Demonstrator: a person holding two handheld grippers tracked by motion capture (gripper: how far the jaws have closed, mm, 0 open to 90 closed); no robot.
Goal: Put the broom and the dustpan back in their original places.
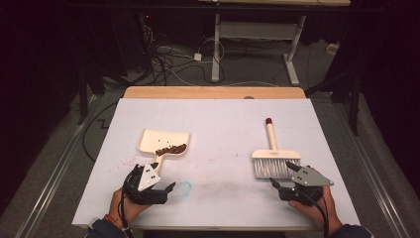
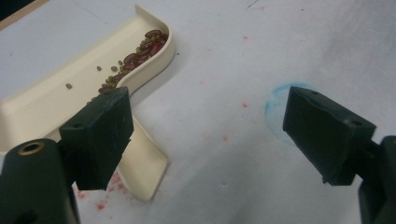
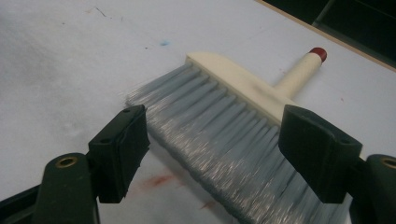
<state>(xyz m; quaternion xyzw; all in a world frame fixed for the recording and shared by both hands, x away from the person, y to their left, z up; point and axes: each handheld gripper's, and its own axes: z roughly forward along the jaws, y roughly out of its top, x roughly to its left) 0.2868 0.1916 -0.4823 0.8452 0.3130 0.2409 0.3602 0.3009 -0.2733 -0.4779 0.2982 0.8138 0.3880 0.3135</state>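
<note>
White table (image 1: 213, 124): cream dustpan (image 1: 161, 140) holds swept beans (image 1: 172, 148).

The white table (image 1: 218, 124) carries a cream dustpan (image 1: 163, 141) holding beans (image 1: 171, 148), its handle just beyond the left gripper's fingers (image 1: 170, 187). A brush (image 1: 274, 158) lies flat, bristles before the right gripper's fingers (image 1: 275, 184).

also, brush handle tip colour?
Dark red cap on the cream brush handle tip; clearest in the right gripper view.

A dim lab: a white-covered table (image 1: 213, 124), tangled floor cables (image 1: 163, 62), and a metal-legged workbench (image 1: 257, 29) behind.
</note>
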